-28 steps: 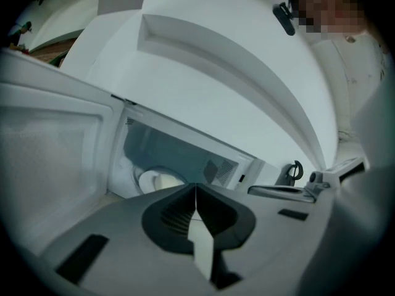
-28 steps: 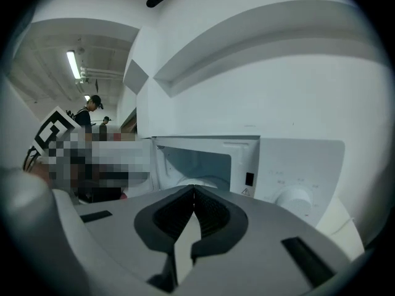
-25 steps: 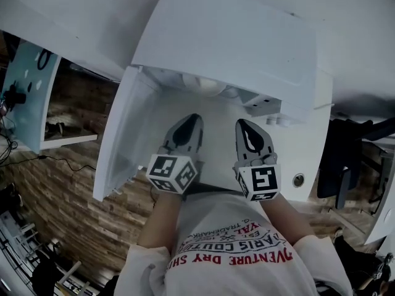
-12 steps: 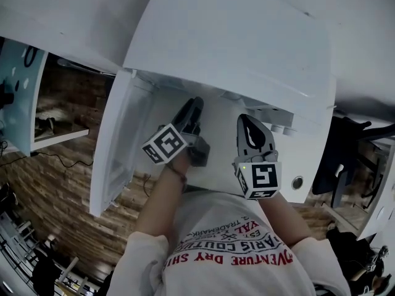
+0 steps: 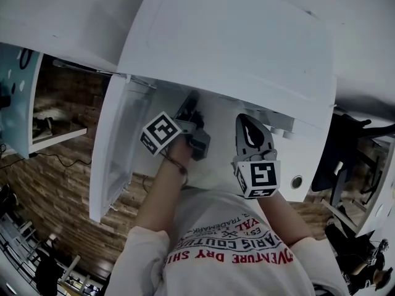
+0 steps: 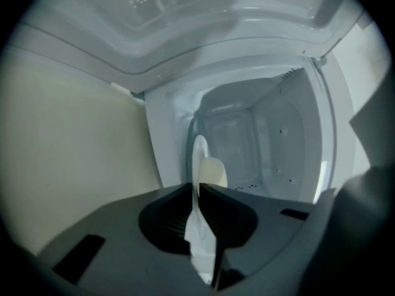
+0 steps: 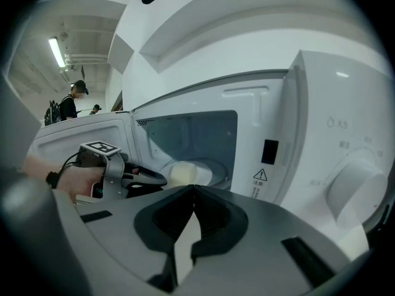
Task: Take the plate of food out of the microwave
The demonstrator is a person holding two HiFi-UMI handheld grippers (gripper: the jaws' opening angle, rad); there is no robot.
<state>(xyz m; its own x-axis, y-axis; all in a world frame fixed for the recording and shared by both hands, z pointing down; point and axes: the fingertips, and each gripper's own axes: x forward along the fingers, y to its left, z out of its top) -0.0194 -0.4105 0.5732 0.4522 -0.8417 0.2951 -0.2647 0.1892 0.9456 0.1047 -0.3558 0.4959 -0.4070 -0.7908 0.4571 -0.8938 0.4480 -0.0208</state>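
Left gripper (image 6: 197,189) jaws just closing, pinching the plate (image 6: 200,156) rim, plate edge-on, six to twelve o'clock; right gripper (image 7: 190,190) jaws pressed together.

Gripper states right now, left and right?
Left gripper: jaws have just been closing, shut on the rim of the plate.
Right gripper: jaws closed, holding nothing.

The microwave's (image 5: 234,48) casing looks smooth, glossy white, its cavity (image 6: 271,140) equally shiny, the plate (image 6: 199,159) glazed and glossy, the right gripper (image 7: 193,187) matt dark-grey plastic, the floor (image 5: 55,184) wood-grained planks, the shirt (image 5: 228,251) soft printed cloth.
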